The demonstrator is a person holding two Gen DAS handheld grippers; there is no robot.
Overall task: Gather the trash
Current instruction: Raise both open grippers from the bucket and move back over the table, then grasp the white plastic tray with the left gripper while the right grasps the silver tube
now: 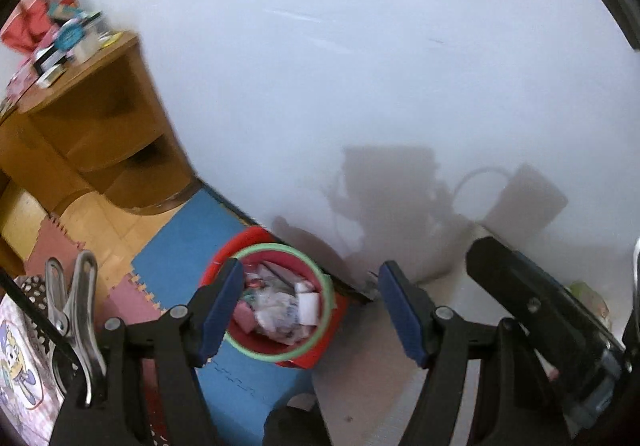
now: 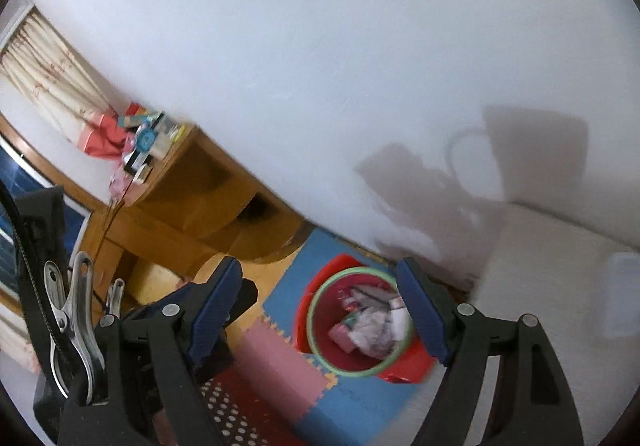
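A red bin [image 1: 310, 354] with a green hoop round its rim stands on the floor against the white wall. It is filled with crumpled wrappers and paper trash [image 1: 280, 306]. My left gripper [image 1: 312, 310] hangs well above it, open, with nothing between its blue pads. In the right wrist view the same bin [image 2: 320, 330] and its trash [image 2: 372, 326] lie below my right gripper [image 2: 320, 310], which is open too and holds nothing. The black body at the right edge of the left wrist view looks like the right gripper [image 1: 540, 326].
A wooden corner shelf [image 1: 100, 118] with boxes and packets [image 1: 68, 38] on top stands left of the bin. Blue and pink foam mats [image 1: 180, 246] cover the floor. A white tabletop [image 2: 540, 286] lies to the right, and a curtain [image 2: 40, 66] hangs far left.
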